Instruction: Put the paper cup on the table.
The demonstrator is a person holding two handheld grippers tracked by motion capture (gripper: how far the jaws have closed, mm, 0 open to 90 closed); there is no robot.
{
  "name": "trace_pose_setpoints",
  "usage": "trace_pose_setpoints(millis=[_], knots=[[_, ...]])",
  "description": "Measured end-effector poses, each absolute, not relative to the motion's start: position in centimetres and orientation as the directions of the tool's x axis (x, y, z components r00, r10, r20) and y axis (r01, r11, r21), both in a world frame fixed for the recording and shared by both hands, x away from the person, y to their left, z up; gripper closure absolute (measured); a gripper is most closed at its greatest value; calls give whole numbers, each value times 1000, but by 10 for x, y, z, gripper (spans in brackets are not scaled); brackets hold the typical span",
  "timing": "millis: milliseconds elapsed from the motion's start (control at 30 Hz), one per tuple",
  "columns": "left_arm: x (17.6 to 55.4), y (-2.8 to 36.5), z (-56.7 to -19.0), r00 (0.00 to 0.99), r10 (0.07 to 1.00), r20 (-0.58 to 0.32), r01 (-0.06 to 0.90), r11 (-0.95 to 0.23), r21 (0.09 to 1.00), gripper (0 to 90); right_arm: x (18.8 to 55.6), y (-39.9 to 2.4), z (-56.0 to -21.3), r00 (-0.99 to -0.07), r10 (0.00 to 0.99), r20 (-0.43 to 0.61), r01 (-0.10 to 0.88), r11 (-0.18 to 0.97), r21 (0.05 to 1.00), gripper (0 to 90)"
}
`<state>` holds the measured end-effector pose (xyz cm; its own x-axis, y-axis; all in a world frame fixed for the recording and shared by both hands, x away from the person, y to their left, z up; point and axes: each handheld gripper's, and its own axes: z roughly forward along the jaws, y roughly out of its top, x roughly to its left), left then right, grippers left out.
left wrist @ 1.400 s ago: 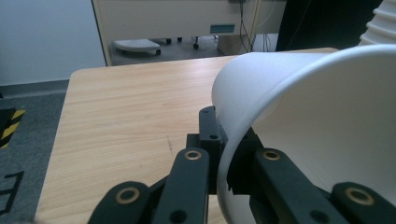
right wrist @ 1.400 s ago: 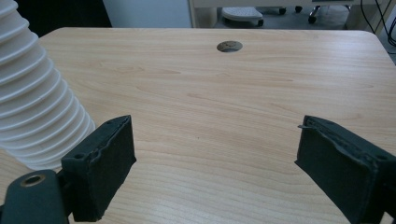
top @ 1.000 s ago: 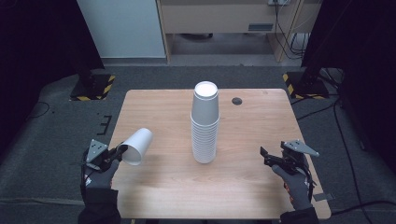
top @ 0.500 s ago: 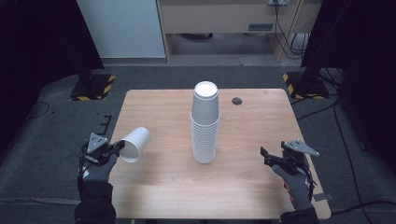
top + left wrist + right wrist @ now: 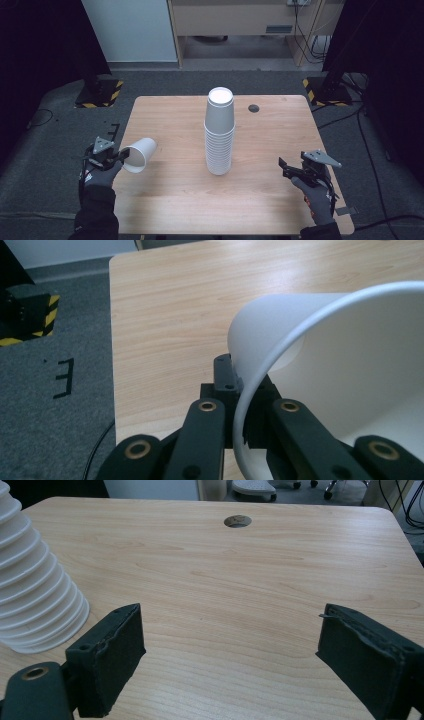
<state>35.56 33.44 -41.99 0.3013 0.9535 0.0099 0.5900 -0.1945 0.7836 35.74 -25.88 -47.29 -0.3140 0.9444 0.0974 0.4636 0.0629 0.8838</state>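
Single white paper cup (image 5: 139,154) pinched by its thin rim in the left gripper (image 5: 121,156), tipped on its side, lifted just over the left edge of the light wooden tabletop (image 5: 165,120). Jaws pressed together on the rim wall, one inside, one outside. Probably very light, thin-walled, easily crushed or creased; best held gently at the stiffer rolled rim. Tall stack of white paper cups (image 5: 219,131) upright mid-table. Right gripper (image 5: 285,167) near the right edge, jaws spread wide, holding nothing.
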Motion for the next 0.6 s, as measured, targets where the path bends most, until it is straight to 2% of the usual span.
trace_pose_setpoints(millis=[600], knots=[[371,335,-413,324,946,28,747,-273,606,868,357,-259,-472,-312,944,103,462,56,885,113]])
